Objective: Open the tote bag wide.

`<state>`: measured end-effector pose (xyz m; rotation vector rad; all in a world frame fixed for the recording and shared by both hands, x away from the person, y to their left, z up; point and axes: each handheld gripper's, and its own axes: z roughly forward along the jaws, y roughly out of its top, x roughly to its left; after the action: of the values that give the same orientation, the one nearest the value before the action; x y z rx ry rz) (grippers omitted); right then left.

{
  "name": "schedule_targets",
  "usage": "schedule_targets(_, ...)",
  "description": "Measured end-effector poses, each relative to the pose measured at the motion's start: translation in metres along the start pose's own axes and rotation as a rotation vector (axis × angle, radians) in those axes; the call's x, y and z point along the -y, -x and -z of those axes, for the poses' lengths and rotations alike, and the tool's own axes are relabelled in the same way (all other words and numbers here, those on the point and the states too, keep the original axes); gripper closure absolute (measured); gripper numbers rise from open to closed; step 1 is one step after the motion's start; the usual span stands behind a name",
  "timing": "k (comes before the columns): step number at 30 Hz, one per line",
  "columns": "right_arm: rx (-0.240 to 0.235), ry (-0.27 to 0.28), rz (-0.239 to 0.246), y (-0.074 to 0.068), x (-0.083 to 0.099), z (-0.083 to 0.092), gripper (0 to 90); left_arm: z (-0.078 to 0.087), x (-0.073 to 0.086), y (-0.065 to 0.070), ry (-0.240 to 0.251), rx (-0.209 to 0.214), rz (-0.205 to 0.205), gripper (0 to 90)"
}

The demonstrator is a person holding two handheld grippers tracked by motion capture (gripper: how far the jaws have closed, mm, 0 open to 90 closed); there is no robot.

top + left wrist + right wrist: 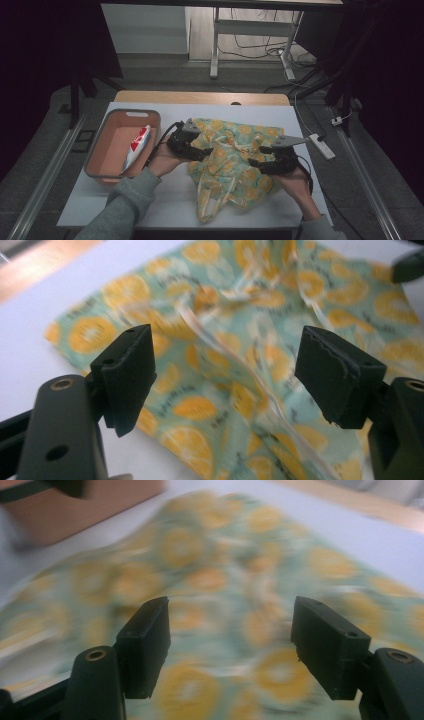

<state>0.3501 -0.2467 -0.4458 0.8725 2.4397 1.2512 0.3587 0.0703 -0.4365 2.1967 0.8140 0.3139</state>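
Lemon-print bag (232,162) lying crumpled across the middle of the table (170,200), stretching from near the far edge toward the near edge, with loose handles trailing to the near side. Seen from the high view, flanked by the left gripper (200,150) at its left border and the right gripper (260,156) over its right half, both pointing inward toward each other. Forearms entering from the near edge, wrists bent inward, hands wrapped round the gripper bodies. Orange bin (102,150) beside the left edge, holding a red-and-white tube (136,147); white power strip (322,146) at the right edge.

From the left gripper view: jaws spread wide, nothing pinched, tilted down low over the bag (240,340); clear handle strip running between the pads without touching either.

From the right gripper view: jaws likewise wide apart and empty, hovering above the bag (225,595); picture smeared, so creases hard to read. Bin wall at the upper left corner there.

Likely risks: closing on a single thin layer or only a slippery handle, so the fabric slides free on lifting; grabbing unevenly at the two sides, leaving the bag twisted rather than opened or flattened; dragging cloth leftward into the bin; jaws meeting each other given how closely both point inward.
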Motion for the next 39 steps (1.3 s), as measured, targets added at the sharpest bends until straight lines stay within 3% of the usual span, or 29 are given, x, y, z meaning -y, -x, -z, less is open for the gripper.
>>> schedule_targets(1, 0.0, 0.0, 0.0, 0.0, 0.0, 0.0, 32.4, 0.0, 0.0, 0.0, 0.0, 0.0, 0.0, 25.1)
schedule_targets(2, -0.065, -0.041, 0.041, -0.019, 0.0, -0.011, 32.9, -0.01, 0.001, 0.006, -0.027, -0.013, -0.041, 26.4)
schedule_targets(3, -0.087, -0.059, 0.057, -0.025, -0.001, -0.016, 33.0, -0.014, 0.0, 0.009, -0.039, -0.006, -0.063, 28.0)
schedule_targets(4, -0.111, -0.085, 0.078, -0.032, -0.001, -0.023, 33.0, -0.02, -0.002, 0.011, -0.043, 0.021, -0.079, 30.4)
schedule_targets(5, -0.139, -0.113, 0.098, -0.04, 0.0, -0.031, 33.0, -0.02, -0.002, 0.011, -0.043, 0.021, -0.079, 33.5)
schedule_targets(6, -0.157, -0.126, 0.105, -0.044, 0.001, -0.037, 33.0, -0.029, -0.007, 0.015, -0.057, 0.058, -0.102, 35.4)
schedule_targets(8, -0.198, -0.165, 0.116, -0.052, 0.006, -0.05, 33.0, -0.039, -0.013, 0.019, -0.074, 0.069, -0.123, 38.5)
schedule_targets(10, -0.217, -0.196, 0.123, -0.058, 0.012, -0.06, 32.9, -0.048, -0.018, 0.022, -0.087, 0.076, -0.148, 40.1)
schedule_targets(15, -0.262, -0.212, 0.119, -0.076, 0.023, -0.065, 33.5, -0.067, -0.026, 0.028, -0.127, 0.106, -0.17, 41.9)
schedule_targets(18, -0.231, -0.231, 0.162, -0.088, 0.028, -0.069, 35.6, -0.07, -0.028, 0.032, -0.15, 0.11, -0.199, 43.1)
schedule_targets(21, -0.197, -0.237, 0.181, -0.091, 0.032, -0.072, 43.2, -0.064, -0.031, 0.035, -0.13, 0.117, -0.204, 43.2)
schedule_targets(23, -0.193, -0.24, 0.158, -0.089, 0.037, -0.076, 55.7, -0.051, -0.036, 0.035, -0.108, 0.124, -0.207, 43.2)
schedule_targets(24, -0.193, -0.24, 0.158, -0.089, 0.037, -0.076, 55.7, -0.051, -0.036, 0.035, -0.108, 0.124, -0.207, 43.1)
schedule_targets(27, -0.16, -0.23, 0.179, -0.093, 0.04, -0.082, 76.2, -0.049, -0.041, 0.033, -0.119, 0.129, -0.2, 43.2)
schedule_targets(28, -0.148, -0.23, 0.186, -0.095, 0.039, -0.082, 81.8, -0.052, -0.042, 0.033, -0.129, 0.128, -0.2, 43.3)
schedule_targets(31, -0.127, -0.223, 0.233, -0.103, 0.039, -0.083, 87.8, -0.067, -0.043, 0.033, -0.178, 0.147, -0.195, 44.7)
schedule_targets(32, -0.127, -0.223, 0.233, -0.103, 0.039, -0.083, 87.8, -0.067, -0.043, 0.033, -0.178, 0.147, -0.195, 45.0)
schedule_targets(33, -0.115, -0.211, 0.268, -0.112, 0.041, -0.079, 88.9, -0.081, -0.041, 0.034, -0.221, 0.14, -0.201, 45.4)
schedule_targets(34, -0.116, -0.204, 0.28, -0.114, 0.041, -0.077, 89.1, -0.081, -0.041, 0.034, -0.221, 0.14, -0.201, 45.6)
schedule_targets(39, -0.127, -0.177, 0.286, -0.12, 0.044, -0.067, 89.5, -0.111, -0.034, 0.028, -0.319, 0.139, -0.199, 46.0)
